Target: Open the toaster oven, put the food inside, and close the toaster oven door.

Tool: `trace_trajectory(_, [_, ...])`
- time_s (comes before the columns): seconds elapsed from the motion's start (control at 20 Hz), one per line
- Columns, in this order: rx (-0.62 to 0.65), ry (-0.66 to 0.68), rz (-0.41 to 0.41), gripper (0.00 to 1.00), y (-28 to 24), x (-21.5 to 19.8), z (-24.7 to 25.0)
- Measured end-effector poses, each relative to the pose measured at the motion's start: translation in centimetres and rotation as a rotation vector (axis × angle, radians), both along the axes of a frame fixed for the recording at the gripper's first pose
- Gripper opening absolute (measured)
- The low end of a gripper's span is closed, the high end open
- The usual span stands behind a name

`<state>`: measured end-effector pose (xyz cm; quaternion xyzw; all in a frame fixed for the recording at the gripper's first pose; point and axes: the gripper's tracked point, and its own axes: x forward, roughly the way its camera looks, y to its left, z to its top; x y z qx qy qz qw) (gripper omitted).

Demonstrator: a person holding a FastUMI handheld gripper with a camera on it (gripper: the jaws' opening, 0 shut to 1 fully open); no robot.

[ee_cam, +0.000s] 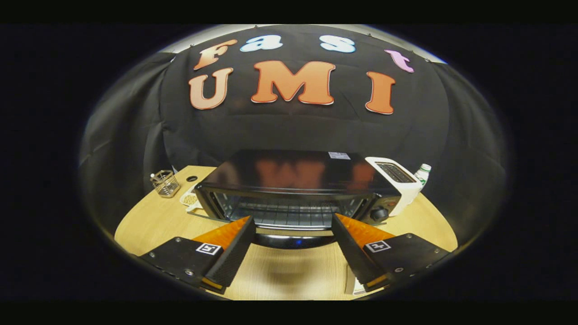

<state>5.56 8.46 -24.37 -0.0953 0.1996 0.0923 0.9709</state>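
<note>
A black toaster oven (pixel 293 174) stands on the round wooden table (pixel 153 221), straight ahead of my fingers. Its glass door (pixel 289 231) hangs down flat and open, with the dark handle (pixel 293 241) at its front edge. The wire rack (pixel 289 215) inside looks bare. My gripper (pixel 292 219) is open, its fingertips spread wide on either side of the lowered door and handle, pressing on nothing. Left of the oven lies a pale dish with what seems to be food (pixel 190 198), partly hidden by the oven's corner.
A wire basket (pixel 165 183) stands at the table's far left, near a round hole (pixel 192 178). A white pop-up toaster (pixel 397 180) and a bottle (pixel 422 174) sit right of the oven. A small white object (pixel 353 285) lies under my right finger.
</note>
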Motion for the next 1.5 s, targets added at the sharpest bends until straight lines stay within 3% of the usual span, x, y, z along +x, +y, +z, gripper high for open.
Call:
trace_trajectory(0.3, [-0.023, 0.033, -0.025, 1.0, -1.0, -3.2, -2.2])
trace_trajectory(0.5, [0.065, 0.05, -0.065, 1.0, -1.4, -4.2, -3.5])
trace_trajectory(1.5, [0.021, 0.206, -0.08, 0.99, -3.6, -8.8, -13.9])
